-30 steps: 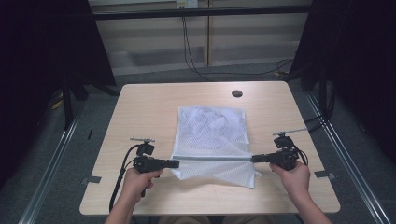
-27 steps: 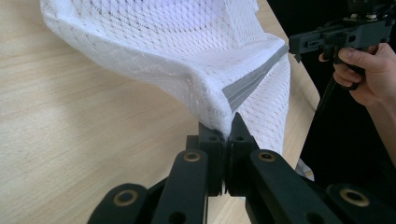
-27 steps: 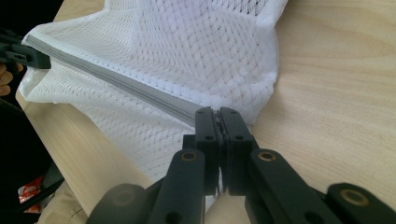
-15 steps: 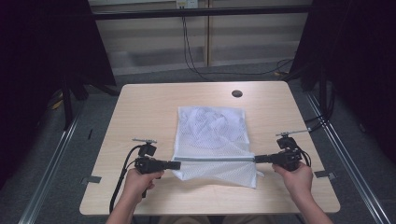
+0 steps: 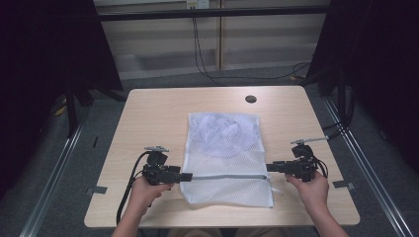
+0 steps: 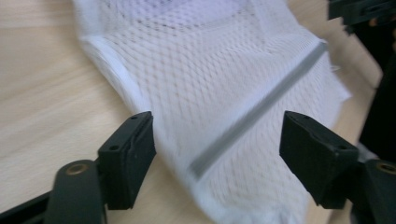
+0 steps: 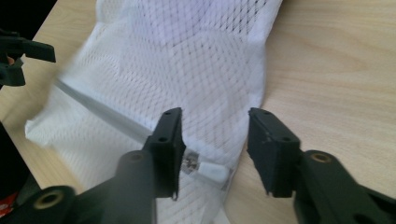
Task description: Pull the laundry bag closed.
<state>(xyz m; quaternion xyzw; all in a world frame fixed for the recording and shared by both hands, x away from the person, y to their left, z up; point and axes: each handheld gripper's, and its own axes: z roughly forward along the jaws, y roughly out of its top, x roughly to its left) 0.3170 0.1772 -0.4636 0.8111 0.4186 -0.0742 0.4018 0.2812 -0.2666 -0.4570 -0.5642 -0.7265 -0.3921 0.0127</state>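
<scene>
High view: pale wooden table amid dark curtains.

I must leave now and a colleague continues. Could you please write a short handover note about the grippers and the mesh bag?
Left gripper: its jaws have just been opening and now stand open around the left end of the grey zipper.
Right gripper: jaws also just opened, open around the white zipper pull.
White mesh laundry bag lies flat on the light wooden table, white cloth inside.
Done: zipper looks closed across the bag.
Left: probably only withdrawing both grippers.
</scene>
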